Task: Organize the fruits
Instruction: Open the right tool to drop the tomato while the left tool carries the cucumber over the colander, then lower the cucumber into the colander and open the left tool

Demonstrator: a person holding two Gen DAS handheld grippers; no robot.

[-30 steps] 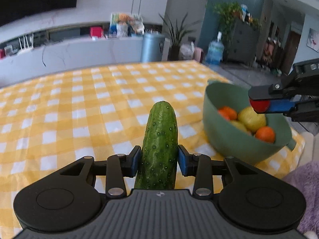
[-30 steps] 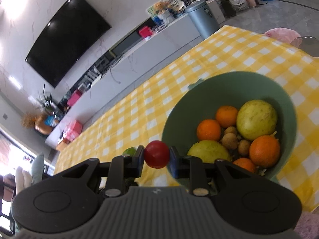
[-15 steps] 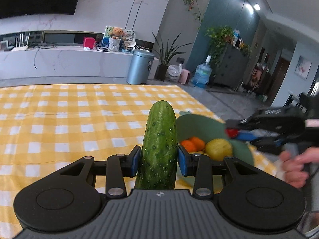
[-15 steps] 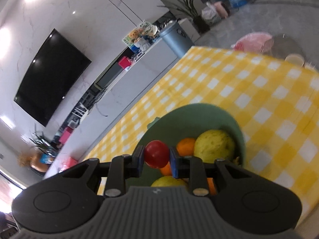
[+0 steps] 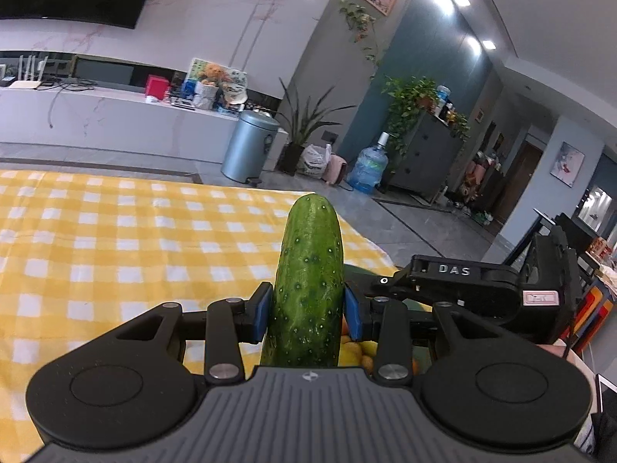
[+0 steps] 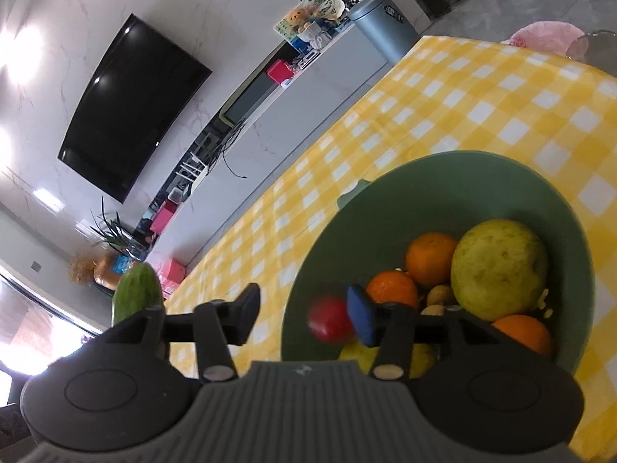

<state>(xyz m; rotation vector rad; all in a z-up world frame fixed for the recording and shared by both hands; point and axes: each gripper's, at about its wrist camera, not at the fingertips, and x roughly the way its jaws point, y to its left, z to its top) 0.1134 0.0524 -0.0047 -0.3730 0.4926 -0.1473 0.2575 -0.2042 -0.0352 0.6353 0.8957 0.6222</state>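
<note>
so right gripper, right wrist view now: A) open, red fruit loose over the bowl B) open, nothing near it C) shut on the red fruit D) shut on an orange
A: the right gripper has its jaws wide apart, and the blurred red fruit sits free beside the blue pad, over the green bowl.

Both pictures are bright and strongly bent at the edges by the fisheye lens. Recessed ceiling spotlights point(image 5: 461, 0) flare white above the grey-blue wall point(image 5: 416, 88). Glare patches bloom on the glossy marble wall point(image 6: 23, 54) left of the black curved television point(image 6: 131, 104). The small red round fruit point(image 6: 329, 320) is motion-blurred.
</note>
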